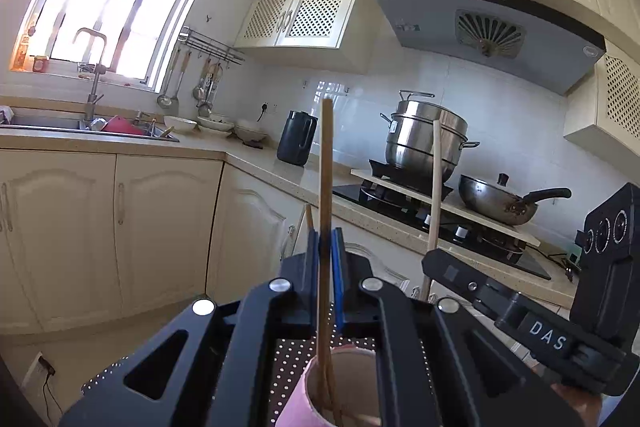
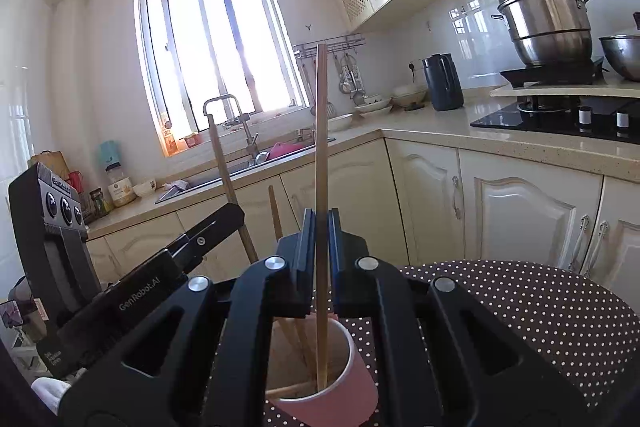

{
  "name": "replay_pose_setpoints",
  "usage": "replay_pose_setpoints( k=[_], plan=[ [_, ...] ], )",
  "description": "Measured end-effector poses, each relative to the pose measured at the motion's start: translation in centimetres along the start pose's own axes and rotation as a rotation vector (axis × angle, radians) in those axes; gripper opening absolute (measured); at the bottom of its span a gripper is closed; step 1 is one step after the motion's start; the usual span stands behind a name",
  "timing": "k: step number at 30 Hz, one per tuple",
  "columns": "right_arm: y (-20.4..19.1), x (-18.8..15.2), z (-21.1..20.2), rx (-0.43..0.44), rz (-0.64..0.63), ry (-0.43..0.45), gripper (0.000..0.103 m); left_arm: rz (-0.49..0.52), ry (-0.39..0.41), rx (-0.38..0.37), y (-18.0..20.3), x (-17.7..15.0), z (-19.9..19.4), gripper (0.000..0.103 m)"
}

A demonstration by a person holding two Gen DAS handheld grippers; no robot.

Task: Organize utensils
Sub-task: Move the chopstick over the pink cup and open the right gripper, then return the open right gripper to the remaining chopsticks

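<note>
Nearest, a chopstick (image 1: 325,187) is being kept upright, clamped in the left tool (image 1: 325,247), another chopstick (image 2: 321,147) in the right tool (image 2: 321,227), both ends being directly over the pink cup (image 2: 328,399).

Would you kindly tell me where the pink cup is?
In both wrist views the pink cup stands bottom centre on the dotted cloth, directly below both grippers, holding chopsticks.

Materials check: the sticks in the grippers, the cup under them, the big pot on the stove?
Chopstick: likely bamboo or wood, matte tan, no shine.
Pink cup: probably paper; thin rim, dull brownish inside, though plastic is possible.
Stacked pot: stainless steel by the look, brushed silver with bright reflections.
</note>
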State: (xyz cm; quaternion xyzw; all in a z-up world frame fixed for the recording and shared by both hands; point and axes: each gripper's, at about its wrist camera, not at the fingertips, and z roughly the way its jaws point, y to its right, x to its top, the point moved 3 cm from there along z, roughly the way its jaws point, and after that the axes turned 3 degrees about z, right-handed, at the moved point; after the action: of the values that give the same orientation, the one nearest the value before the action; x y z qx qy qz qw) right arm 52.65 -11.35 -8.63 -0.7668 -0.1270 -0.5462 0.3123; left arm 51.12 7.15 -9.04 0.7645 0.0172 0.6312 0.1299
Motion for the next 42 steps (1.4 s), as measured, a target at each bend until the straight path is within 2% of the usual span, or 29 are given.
replay_pose_setpoints(
  k=[11, 12, 14, 18, 20, 24, 35, 42],
  plan=[
    [0.4, -3.2, -1.0, -0.053, 0.016, -0.103, 0.007, 0.011, -0.075, -0.01, 0.6, -1.1, -2.0, 0.007],
    [0.6, -3.3, -1.1, -0.064, 0.029, -0.11, 0.007, 0.007, -0.083, -0.014, 0.6, -1.0, -2.1, 0.01],
    [0.7, -3.5, -1.4, -0.069, 0.049, -0.119, 0.007, -0.002, -0.096, -0.017, 0.7, -1.0, -2.4, 0.026],
    [0.4, -3.4, -2.0, -0.093, 0.05, -0.128, 0.008, -0.003, -0.117, -0.019, 0.8, -1.0, -3.0, 0.028],
    [0.2, -3.3, -2.3, -0.112, 0.054, -0.127, 0.012, -0.012, -0.129, -0.023, 0.8, -1.0, -3.4, 0.031],
    [0.0, -3.0, -3.6, -0.133, 0.065, -0.102, 0.047, -0.017, -0.146, -0.027, 0.9, -0.9, -4.3, 0.039],
    [-1.9, -1.9, -7.7, -0.159, 0.045, -0.083, 0.047, 0.002, -0.156, -0.031, 2.3, 0.3, -7.9, 0.055],
    [-2.7, -2.5, -10.6, -0.171, 0.05, -0.119, 0.047, -0.012, -0.194, -0.018, 2.4, 0.0, -10.7, 0.057]
  ],
)
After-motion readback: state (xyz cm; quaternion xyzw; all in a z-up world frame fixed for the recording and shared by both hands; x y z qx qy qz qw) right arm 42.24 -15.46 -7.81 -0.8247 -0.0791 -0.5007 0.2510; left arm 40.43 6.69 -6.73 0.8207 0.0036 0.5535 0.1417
